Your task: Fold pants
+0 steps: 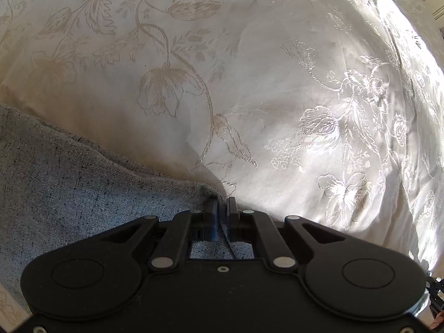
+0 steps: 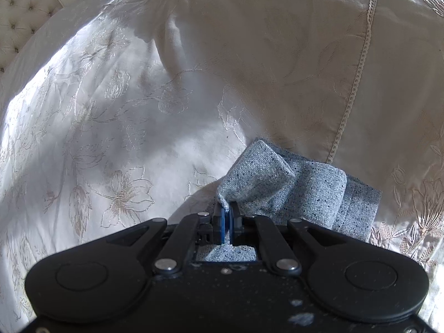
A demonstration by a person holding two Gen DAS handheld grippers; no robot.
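The pants point(image 1: 69, 172) run off the left edge of the left wrist view; their full extent cannot be determined. The fabric portion clamped inside the left tool point(image 1: 221, 208) is hidden between the 2 pads, and more cloth is covered by the tool body.

In the right wrist view, the pants point(image 2: 299, 191) pass beneath the right tool point(image 2: 227, 212); the lower layers are concealed. The fold's underside is not visible.

The bed cover point(image 2: 111, 127) is overexposed at the left, so its pattern is unreadable there. The tufted headboard point(image 2: 19, 11) is cut off by the frame's corner. A small object at the lower right edge of the left wrist view is too cropped to identify.
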